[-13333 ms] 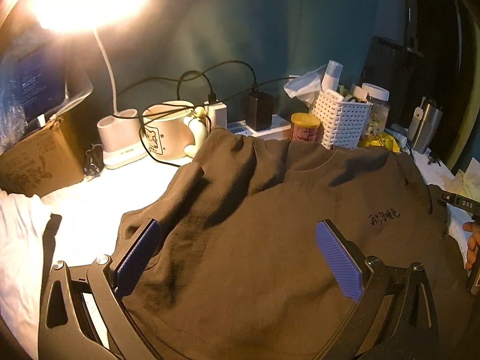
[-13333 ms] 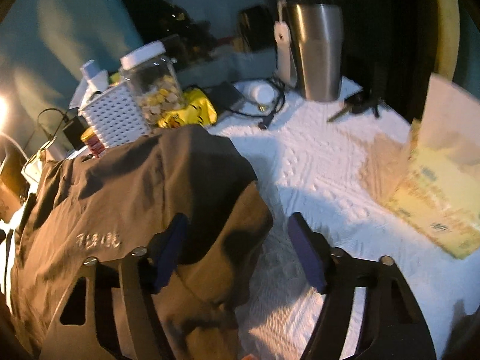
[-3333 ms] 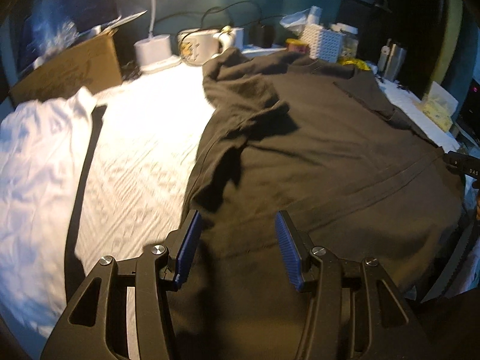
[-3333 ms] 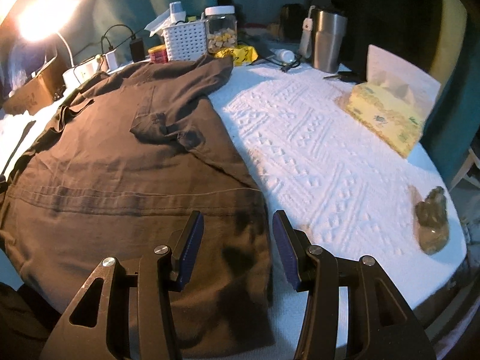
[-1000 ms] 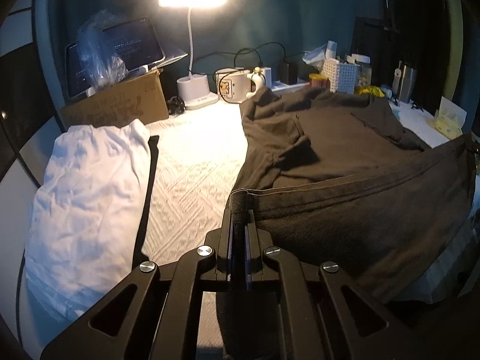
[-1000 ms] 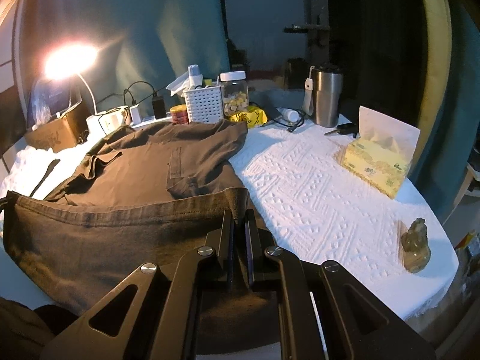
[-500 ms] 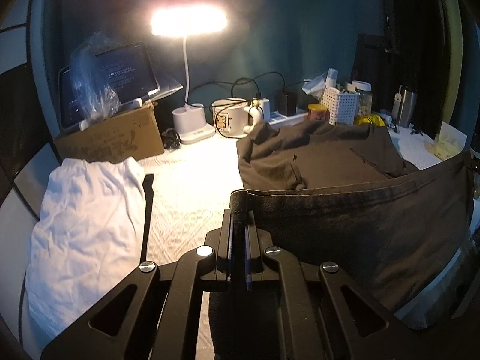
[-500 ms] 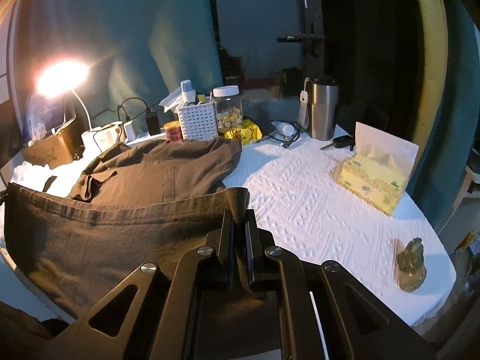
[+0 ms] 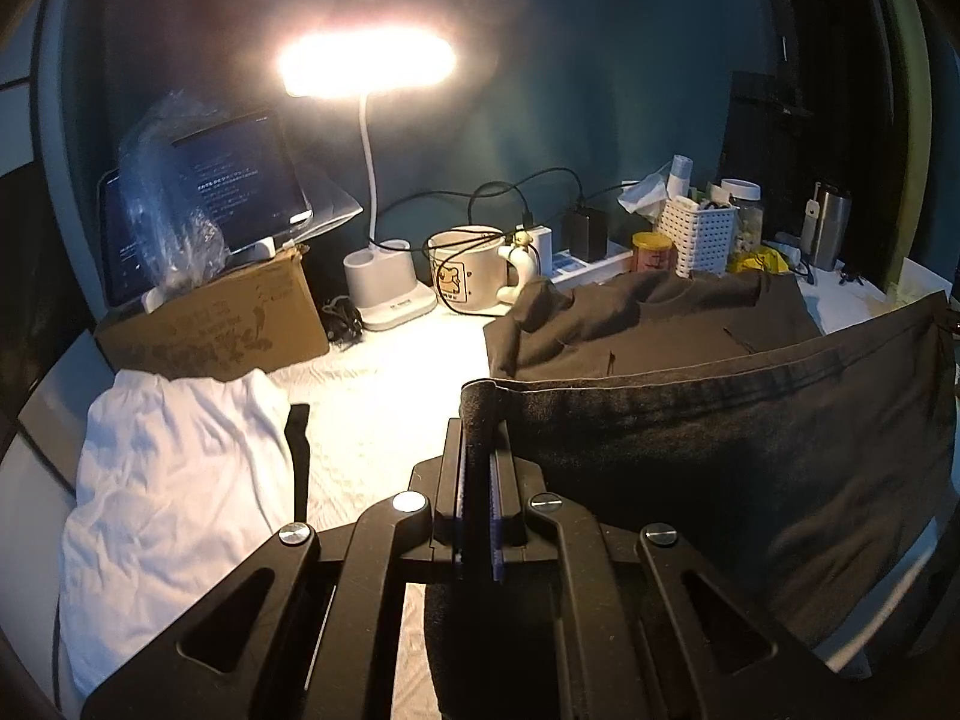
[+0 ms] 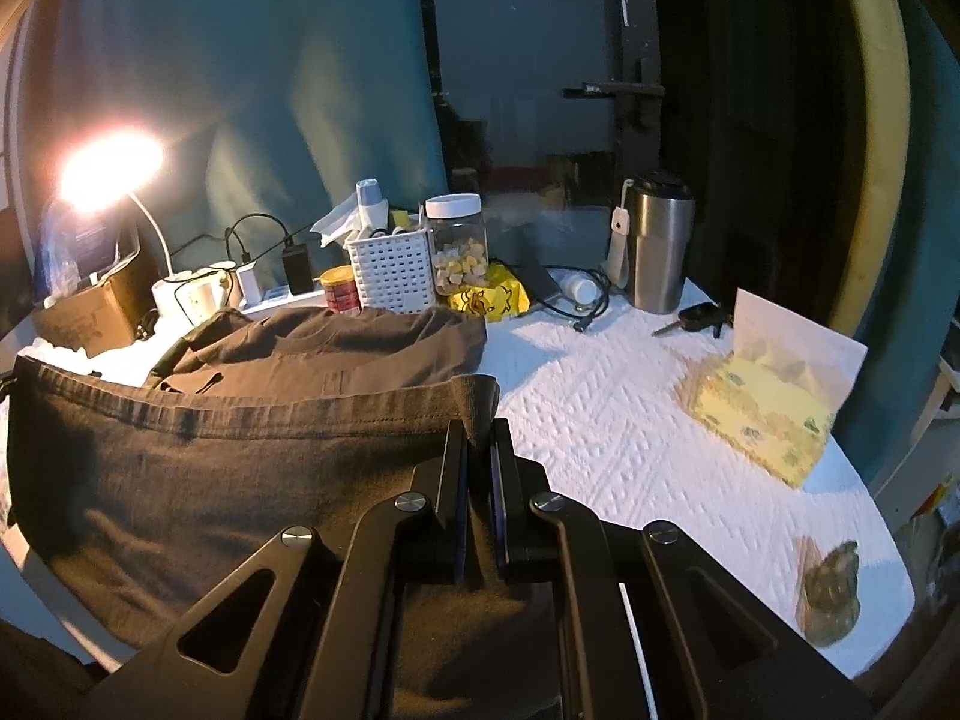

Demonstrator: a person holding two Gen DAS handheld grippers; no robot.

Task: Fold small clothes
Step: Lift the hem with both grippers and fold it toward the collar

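Note:
A dark brown T-shirt (image 9: 720, 450) lies on the white table cover, its bottom hem lifted off the table and stretched between my two grippers. My left gripper (image 9: 477, 426) is shut on the hem's left corner, which sticks up between the blue pads. In the right wrist view the same brown T-shirt (image 10: 240, 468) hangs as a raised sheet. My right gripper (image 10: 478, 429) is shut on the hem's right corner. The shirt's upper part with the collar (image 10: 336, 336) still rests flat behind the raised hem.
A white garment (image 9: 174, 468) lies at the left beside a cardboard box (image 9: 210, 324). A lit desk lamp (image 9: 366, 66), mug (image 9: 465, 276), white basket (image 10: 393, 270), jar (image 10: 459, 246) and steel tumbler (image 10: 657, 240) line the back. A tissue box (image 10: 762, 414) and a small figurine (image 10: 831, 594) sit at the right.
Both grippers have carried the hem up and toward the back of the table. The raised fold now hides more of the flat shirt, and the back objects look nearer.

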